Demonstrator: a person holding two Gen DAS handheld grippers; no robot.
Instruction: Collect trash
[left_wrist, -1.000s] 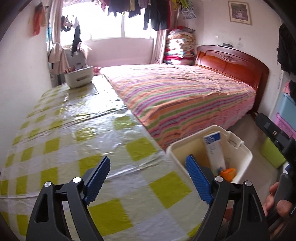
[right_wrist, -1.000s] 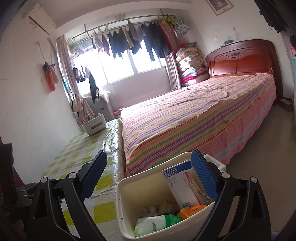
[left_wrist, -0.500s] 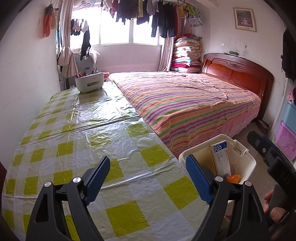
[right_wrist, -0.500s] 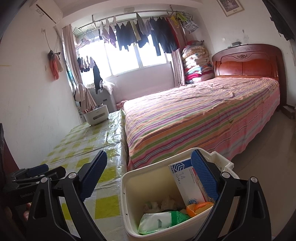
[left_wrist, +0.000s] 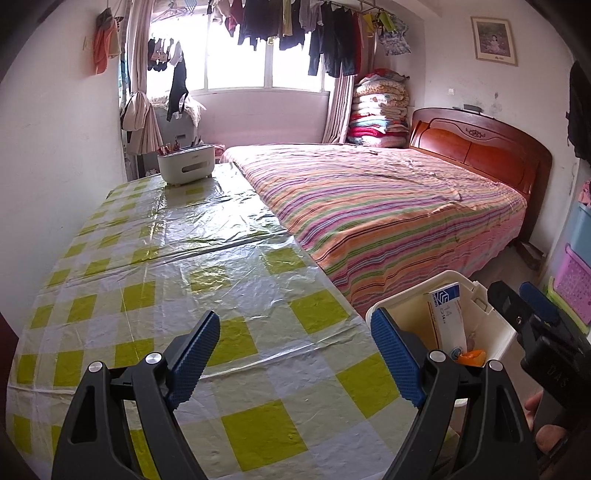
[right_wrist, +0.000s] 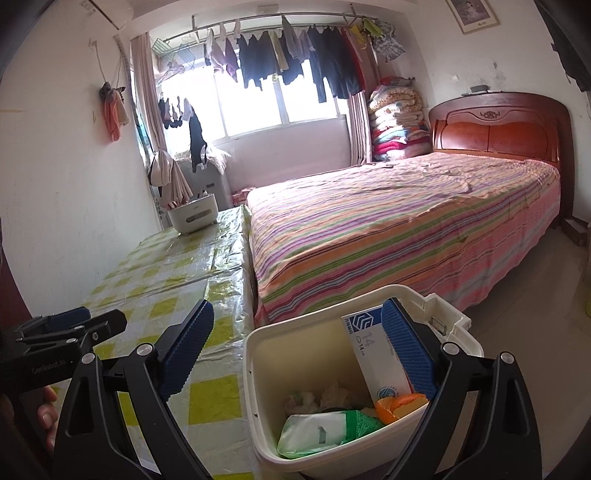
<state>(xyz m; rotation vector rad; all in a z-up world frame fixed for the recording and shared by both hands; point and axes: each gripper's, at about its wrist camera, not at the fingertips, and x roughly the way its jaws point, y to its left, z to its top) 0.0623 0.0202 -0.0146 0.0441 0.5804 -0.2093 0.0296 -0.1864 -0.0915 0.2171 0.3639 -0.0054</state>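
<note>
A cream trash bin (right_wrist: 258, 369) stands on the floor beside the table, below my right gripper (right_wrist: 297, 338). It holds a white and blue carton (right_wrist: 376, 354), a green and white wrapper (right_wrist: 325, 432), crumpled tissue (right_wrist: 332, 395) and an orange piece (right_wrist: 395, 404). The right gripper is open and empty above the bin. My left gripper (left_wrist: 295, 341) is open and empty over the table (left_wrist: 166, 258) with its yellow checked plastic cover. The bin (left_wrist: 491, 332) and carton (left_wrist: 448, 314) also show at the right of the left wrist view.
A cream organiser box (left_wrist: 186, 168) stands at the table's far end. A bed with a striped sheet (left_wrist: 388, 206) runs along the table's right side. Coloured baskets (left_wrist: 572, 288) stand at the far right wall.
Both grippers have lifted and tilted upward, so more of the room and window shows. Both stayed open and empty. The bin's contents have not moved.
</note>
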